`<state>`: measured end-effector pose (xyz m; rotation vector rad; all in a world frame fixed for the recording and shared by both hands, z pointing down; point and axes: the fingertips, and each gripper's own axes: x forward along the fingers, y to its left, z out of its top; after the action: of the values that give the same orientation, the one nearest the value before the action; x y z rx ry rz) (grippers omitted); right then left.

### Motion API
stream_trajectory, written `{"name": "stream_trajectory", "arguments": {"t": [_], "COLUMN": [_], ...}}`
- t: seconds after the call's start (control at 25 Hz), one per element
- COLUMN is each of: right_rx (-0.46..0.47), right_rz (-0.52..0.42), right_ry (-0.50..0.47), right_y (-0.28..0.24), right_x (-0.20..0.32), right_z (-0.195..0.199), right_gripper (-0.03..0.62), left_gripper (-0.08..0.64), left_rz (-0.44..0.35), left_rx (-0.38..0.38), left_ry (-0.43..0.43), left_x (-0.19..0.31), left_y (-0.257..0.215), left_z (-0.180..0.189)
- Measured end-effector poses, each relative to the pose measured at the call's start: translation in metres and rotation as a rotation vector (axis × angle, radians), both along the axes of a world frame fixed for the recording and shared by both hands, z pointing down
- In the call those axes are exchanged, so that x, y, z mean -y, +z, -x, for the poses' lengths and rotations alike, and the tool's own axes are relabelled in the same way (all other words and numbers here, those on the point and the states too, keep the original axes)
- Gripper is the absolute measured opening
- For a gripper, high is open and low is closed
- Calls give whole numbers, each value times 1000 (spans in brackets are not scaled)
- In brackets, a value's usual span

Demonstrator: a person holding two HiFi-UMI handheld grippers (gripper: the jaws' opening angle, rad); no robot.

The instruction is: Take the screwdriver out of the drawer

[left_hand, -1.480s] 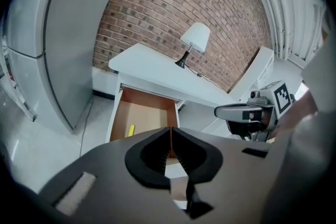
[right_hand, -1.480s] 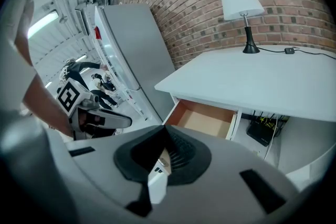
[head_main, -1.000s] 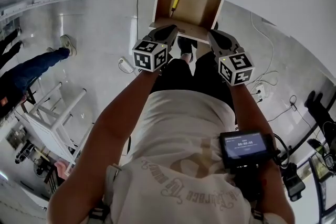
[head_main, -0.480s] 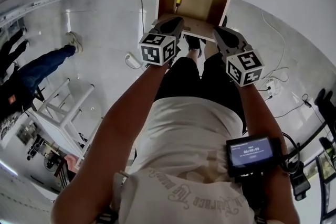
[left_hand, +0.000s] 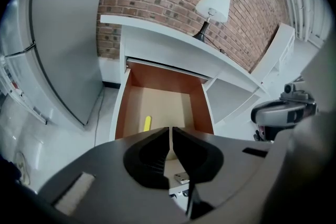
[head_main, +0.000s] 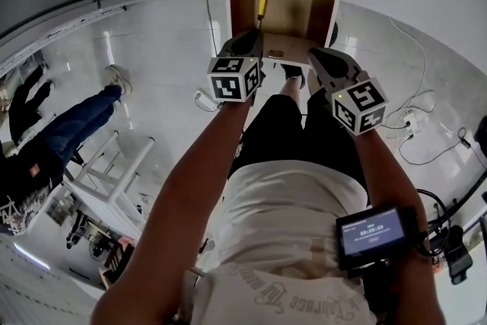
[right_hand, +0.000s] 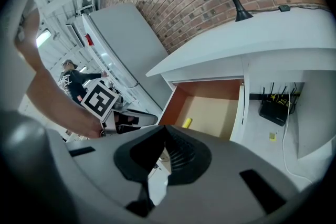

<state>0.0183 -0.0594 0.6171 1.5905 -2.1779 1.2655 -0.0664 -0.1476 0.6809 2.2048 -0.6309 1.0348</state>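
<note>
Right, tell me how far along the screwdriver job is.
Done: the drawer stands pulled open. In hand: nothing yet. The left gripper and right gripper hover in front of it, both shut and empty. Left to do: the screwdriver lies untouched on the drawer floor near its left wall, so a gripper has to open, reach in, close on it and lift it out.

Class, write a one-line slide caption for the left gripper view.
Shut left gripper faces open drawer holding a yellow-handled screwdriver.
</note>
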Motion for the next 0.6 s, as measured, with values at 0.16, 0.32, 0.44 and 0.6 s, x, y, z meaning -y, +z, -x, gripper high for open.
{"name": "stream_trajectory", "arguments": {"t": [0.16,0.32,0.44,0.6], "right_rx": [3,6,11,19], "right_rz": [2,9,14,10], "right_ry": [16,26,31,43], "right_y": [3,3,4,4], "right_x": [2,0,-4,-6], "right_z": [-6,-9,-7,-5], "right_gripper": [6,6,6,6], "left_gripper": [25,64,89,117], "left_rz": [1,1,2,6], "left_rx": [18,13,20,27], "left_ry": [14,25,33,49], "left_x": [5,12,16,17], "left_y": [7,15,21,25], "left_z": [-3,-11,-14,-18]}}
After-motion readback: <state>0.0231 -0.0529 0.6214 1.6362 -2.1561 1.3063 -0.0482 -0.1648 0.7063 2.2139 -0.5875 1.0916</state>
